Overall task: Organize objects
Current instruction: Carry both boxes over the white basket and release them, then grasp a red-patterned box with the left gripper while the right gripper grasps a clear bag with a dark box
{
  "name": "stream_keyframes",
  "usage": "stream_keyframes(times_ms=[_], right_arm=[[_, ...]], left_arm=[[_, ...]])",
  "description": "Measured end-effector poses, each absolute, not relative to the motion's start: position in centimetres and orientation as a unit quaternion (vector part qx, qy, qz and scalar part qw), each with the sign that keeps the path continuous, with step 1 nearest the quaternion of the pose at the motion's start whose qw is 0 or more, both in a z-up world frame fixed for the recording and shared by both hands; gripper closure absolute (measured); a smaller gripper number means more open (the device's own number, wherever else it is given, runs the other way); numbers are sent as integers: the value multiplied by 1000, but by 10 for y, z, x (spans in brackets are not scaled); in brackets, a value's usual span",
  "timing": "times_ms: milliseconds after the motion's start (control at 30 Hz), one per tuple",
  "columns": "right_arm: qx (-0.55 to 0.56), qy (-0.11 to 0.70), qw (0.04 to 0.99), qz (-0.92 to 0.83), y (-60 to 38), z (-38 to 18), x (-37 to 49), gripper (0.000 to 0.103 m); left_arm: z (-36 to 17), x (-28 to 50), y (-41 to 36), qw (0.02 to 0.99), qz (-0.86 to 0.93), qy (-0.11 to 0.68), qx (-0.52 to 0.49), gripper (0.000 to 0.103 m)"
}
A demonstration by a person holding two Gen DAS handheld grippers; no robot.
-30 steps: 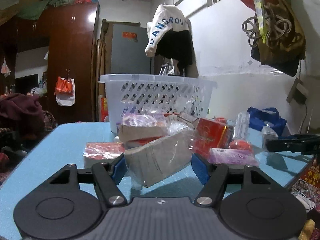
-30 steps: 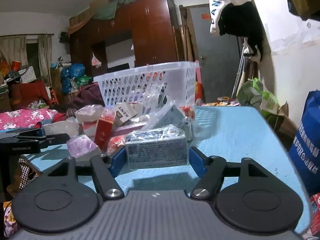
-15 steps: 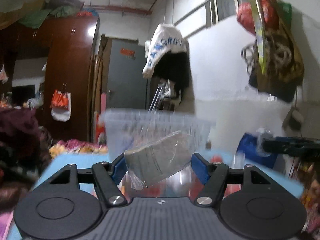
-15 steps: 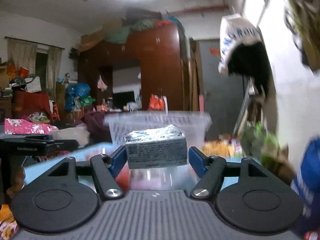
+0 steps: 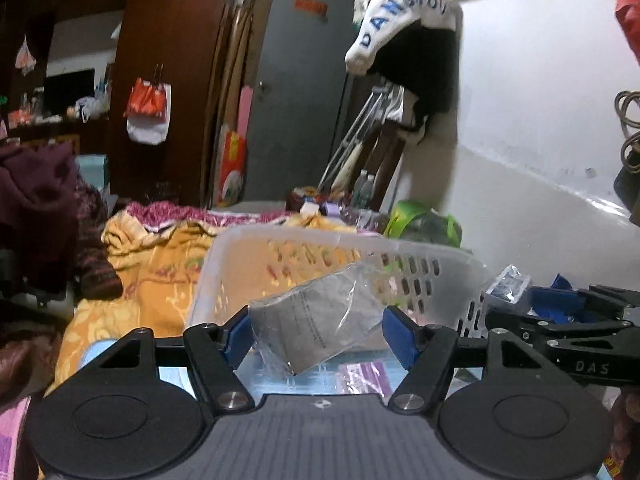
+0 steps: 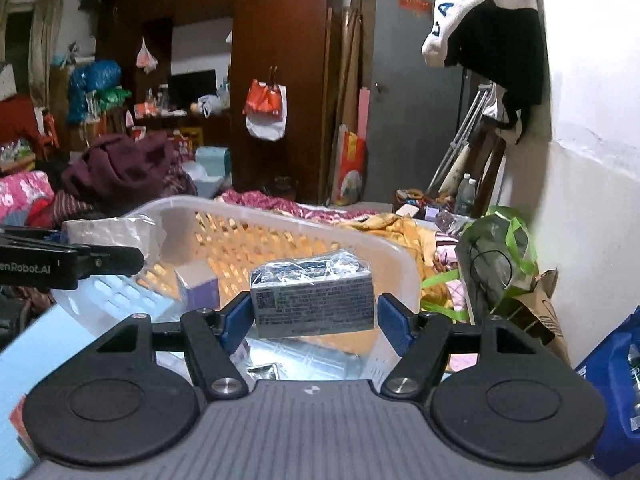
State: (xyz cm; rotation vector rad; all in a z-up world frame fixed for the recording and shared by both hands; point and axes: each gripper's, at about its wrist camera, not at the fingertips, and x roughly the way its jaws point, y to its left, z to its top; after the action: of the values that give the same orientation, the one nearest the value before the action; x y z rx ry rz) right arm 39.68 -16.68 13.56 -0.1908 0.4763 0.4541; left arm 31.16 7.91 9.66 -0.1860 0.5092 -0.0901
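My left gripper [image 5: 316,334] is shut on a plastic-wrapped grey box [image 5: 316,326], held tilted over the white plastic basket [image 5: 280,236]. My right gripper [image 6: 314,314] is shut on a plastic-wrapped box with a printed label [image 6: 314,306], held level over the same basket [image 6: 224,210]. A purple box [image 6: 198,284] lies inside the basket. The right gripper shows at the right of the left wrist view [image 5: 560,320]. The left gripper shows at the left of the right wrist view [image 6: 68,260], with its wrapped box.
The blue tabletop [image 6: 44,344] lies under the basket. A green bag [image 6: 496,256] and a paper bag [image 6: 536,320] stand by the white wall on the right. A bed with orange and pink bedding [image 5: 160,256] lies behind the basket. A wooden wardrobe [image 6: 280,60] stands at the back.
Both grippers have risen from the pile on the table with their boxes and moved forward over the basket, so I now look down into it.
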Motion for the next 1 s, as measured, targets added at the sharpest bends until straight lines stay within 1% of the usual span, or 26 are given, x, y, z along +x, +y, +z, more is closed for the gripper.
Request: stream_keyframes(times_ms=[33,67,100,133,200,267,400,500,600,700,733,833,900,933,967,1000], right_arm=[[-93,236,941,224,-168,135,397,30],[-91,235,942,224,-169,133,392,22],[-84,225,945,223,-173,135,383,15],[-75,210,948,227,-179,137,371,0],[-58,177,949,255,-199,136,337,0],[-51,167,947,271,-222,120,304,0],[-51,177,948,259,-255,68,255,0],[-23,183,947,264,-270,46,240,0],[-6,203,940,274,-268,44,246,0],[8,229,936,267,-263,45,260,0],[18,238,932,273,-265,45,264,2],[48,259,921,285,-269,37,269,13],[57,266,917,292,-271,31,269,17],[57,267,917,292,-272,30,269,24],[56,266,916,294,-271,29,269,39],[55,265,916,295,-271,28,268,42]], left_arm=[[93,311,81,962,-50,253,-94,28],[91,310,82,962,-58,250,-97,14],[91,306,85,963,-60,243,-97,3],[92,297,86,966,-66,229,-98,3],[93,269,90,970,-85,201,-106,1],[88,236,96,972,-101,181,-115,0],[54,161,93,983,-69,163,-45,0],[23,129,97,983,-65,168,-36,0],[5,121,103,979,-67,186,-51,0],[-3,124,104,977,-56,200,-36,0],[-6,126,104,977,-51,206,-35,0],[-12,128,109,973,-54,220,-41,0],[-13,131,110,971,-55,229,-45,0],[-16,131,109,970,-55,232,-43,0],[-15,132,107,970,-52,235,-40,0],[-15,133,105,969,-46,239,-36,0]])
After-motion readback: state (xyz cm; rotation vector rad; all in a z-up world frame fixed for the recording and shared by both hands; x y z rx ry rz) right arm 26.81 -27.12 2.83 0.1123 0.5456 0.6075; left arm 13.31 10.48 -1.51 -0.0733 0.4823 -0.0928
